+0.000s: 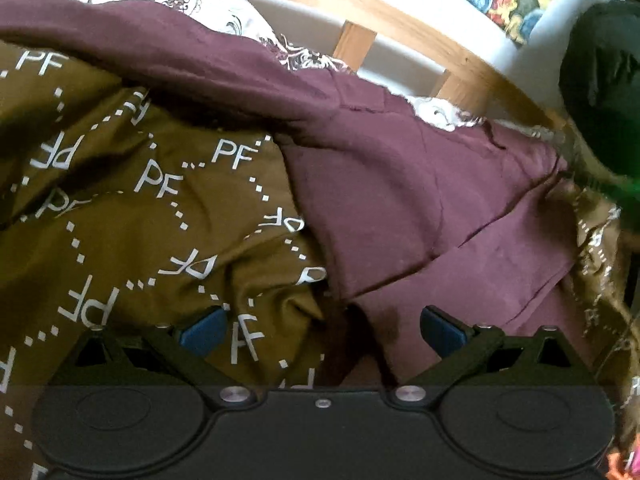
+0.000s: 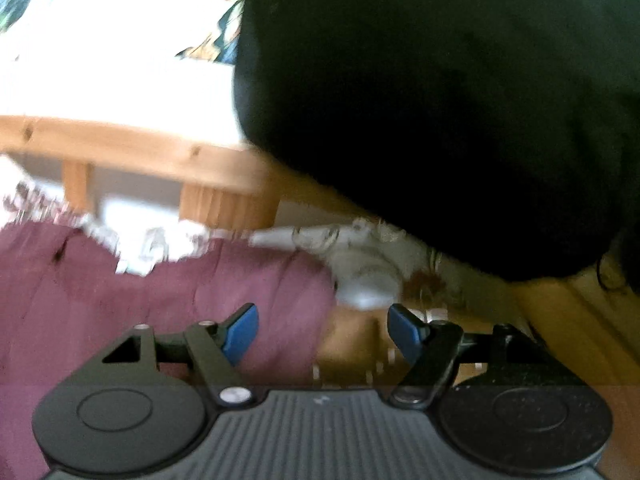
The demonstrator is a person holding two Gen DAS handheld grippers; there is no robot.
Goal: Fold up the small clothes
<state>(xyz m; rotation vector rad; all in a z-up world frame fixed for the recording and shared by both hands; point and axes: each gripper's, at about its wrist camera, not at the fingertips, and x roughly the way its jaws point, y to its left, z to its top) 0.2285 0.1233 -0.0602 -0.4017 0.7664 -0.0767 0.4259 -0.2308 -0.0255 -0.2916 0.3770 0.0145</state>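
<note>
probably light, limp and quick to crumple, the maroon cotton garment [image 1: 400,208] lies on the brown lettered bedspread [image 1: 120,220]; take its near hem. left tool [image 1: 322,326] and right tool [image 2: 323,334] gape wide, holding nothing

The left gripper [image 1: 323,326] is seen with its 2 blue-tipped fingers [image 1: 202,330] spread wide apart, nothing held between them. A maroon garment [image 1: 400,208] is laid over a brown cloth printed with white "PF" letters [image 1: 132,208]. A wooden bed frame [image 1: 404,20] is seen behind, and a dark blurred shape [image 1: 604,92] at the right.
</note>
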